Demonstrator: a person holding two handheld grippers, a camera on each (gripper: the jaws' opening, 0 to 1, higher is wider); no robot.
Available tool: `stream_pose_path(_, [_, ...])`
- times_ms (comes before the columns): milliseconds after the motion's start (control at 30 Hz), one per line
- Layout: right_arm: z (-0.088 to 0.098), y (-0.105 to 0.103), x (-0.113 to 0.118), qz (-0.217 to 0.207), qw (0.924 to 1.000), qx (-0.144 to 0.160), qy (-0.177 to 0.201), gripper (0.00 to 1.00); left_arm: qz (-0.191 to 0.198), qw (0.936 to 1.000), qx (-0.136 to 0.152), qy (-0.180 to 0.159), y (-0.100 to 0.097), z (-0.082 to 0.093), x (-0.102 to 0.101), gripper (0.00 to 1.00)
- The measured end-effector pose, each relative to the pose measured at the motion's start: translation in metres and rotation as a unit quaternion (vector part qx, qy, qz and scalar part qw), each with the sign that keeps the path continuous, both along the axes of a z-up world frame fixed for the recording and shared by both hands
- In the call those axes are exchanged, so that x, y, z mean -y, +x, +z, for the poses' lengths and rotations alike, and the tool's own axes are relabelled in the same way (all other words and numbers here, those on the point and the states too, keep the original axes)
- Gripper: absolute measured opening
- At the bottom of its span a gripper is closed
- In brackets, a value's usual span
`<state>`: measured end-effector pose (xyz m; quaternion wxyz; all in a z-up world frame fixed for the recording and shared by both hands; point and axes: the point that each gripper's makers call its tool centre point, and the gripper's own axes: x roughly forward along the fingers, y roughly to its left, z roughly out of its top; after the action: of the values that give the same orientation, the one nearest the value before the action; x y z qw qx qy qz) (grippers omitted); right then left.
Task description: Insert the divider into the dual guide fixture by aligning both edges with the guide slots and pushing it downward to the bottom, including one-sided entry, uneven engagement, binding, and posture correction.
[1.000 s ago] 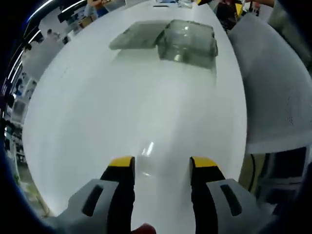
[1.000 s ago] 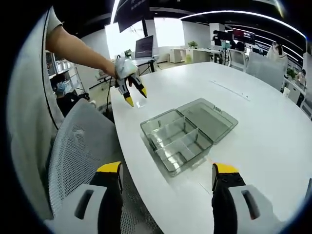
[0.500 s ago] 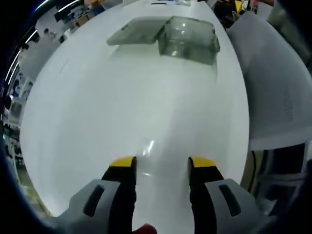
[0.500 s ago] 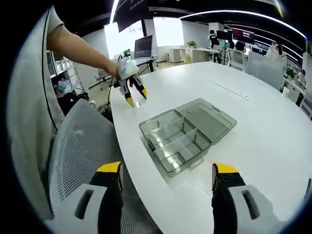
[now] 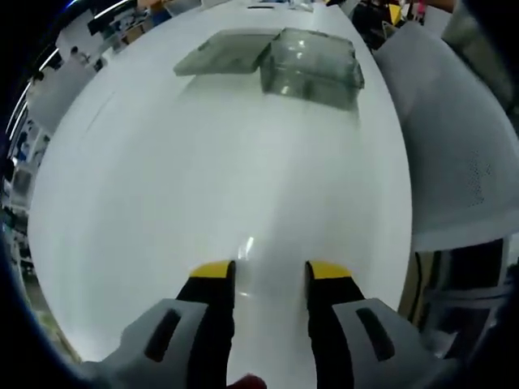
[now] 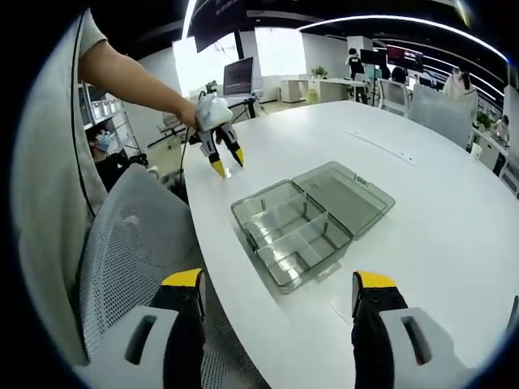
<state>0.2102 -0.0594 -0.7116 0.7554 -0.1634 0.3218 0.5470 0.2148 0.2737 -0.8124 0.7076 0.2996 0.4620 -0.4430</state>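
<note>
Left gripper view, near field: my left gripper (image 5: pixel 269 275) hovers low over the white table (image 5: pixel 162 203), its yellow-tipped jaws standing apart with a moderate gap. Just ahead of the tips lies a small clear piece (image 5: pixel 246 247), glinting on the tabletop; I judge it to be the divider, though it is too faint to confirm. It lies slightly toward the left jaw, its long axis running roughly forward and away from the tips.

Left gripper view, far field: the clear dual guide fixture (image 5: pixel 312 66), a compartmented box with its lid (image 5: pixel 220 55) folded open beside it, sits well apart from the left gripper, straight ahead along the table.

Right gripper view, near field: my right gripper (image 6: pixel 276 285) has its jaws wide apart and empty, poised at the table edge beside a grey mesh chair (image 6: pixel 130 243). The fixture (image 6: pixel 292 235) lies just beyond its tips, so this hand is the nearer one to the box.

Right gripper view, far field: the left gripper (image 6: pixel 219 154) points down at the table beyond the fixture.

Judgement: the coming move turns on closing the left jaws across the clear piece, then carrying it to the fixture.
</note>
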Motion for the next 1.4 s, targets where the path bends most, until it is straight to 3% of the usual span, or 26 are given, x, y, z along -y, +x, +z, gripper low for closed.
stream_pose_path(1067, [0.004, 0.003, 0.000, 0.000, 1.0000, 0.004, 0.002, 0.72, 0.005, 0.9999, 0.009, -0.004, 0.003, 0.004, 0.010, 0.29])
stream_pose_path(1400, [0.006, 0.003, -0.001, 0.000, 1.0000, 0.007, 0.004, 0.72, -0.004, 0.9999, 0.010, 0.010, 0.006, 0.009, 0.014, 0.29])
